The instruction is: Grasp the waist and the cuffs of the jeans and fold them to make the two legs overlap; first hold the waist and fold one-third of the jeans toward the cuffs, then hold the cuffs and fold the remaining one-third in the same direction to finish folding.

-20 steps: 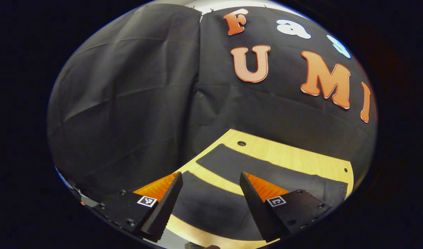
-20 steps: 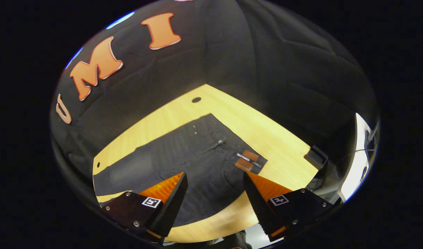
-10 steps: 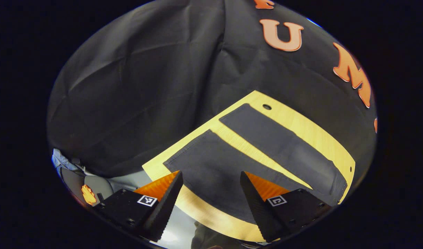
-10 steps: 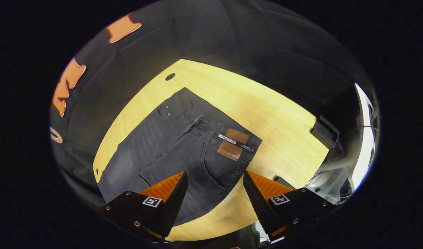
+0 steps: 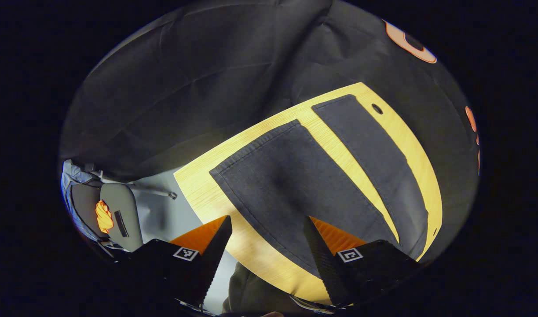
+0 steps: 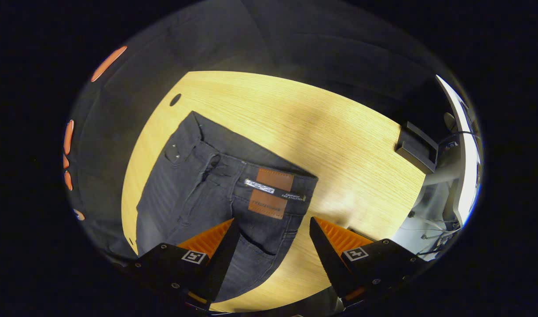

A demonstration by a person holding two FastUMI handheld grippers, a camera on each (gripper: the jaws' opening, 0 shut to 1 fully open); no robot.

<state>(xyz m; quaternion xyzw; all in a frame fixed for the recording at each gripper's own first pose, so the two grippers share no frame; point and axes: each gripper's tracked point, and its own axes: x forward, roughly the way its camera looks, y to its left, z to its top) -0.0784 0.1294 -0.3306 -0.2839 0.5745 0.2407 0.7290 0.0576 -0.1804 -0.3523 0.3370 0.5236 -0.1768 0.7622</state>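
In the left gripper view my left gripper (image 5: pixel 266 253) has tipped down and swung over the leg end of the jeans (image 5: pixel 295 193) within the last second; a moment ago it looked mostly at the booth wall, and now the table (image 5: pixel 198 193) and both legs lie under it. Its fingers stand apart with nothing between them, hovering above the near leg, whose cuff (image 5: pixel 251 147) runs along the far-left edge. The two legs lie flat and side by side, with a strip of bare wood between them, so they do not overlap yet. In the right gripper view my right gripper (image 6: pixel 273 255) has likewise dropped closer over the other end: the waist (image 6: pixel 255 171) with its leather patch (image 6: pixel 269 193) sits just beyond my fingers, larger than before. These fingers are also apart and empty, above the near hip. A dark box (image 6: pixel 416 147) rests at the table's far right edge. I judge both hands are lining up for the first fold; nothing is gripped yet.
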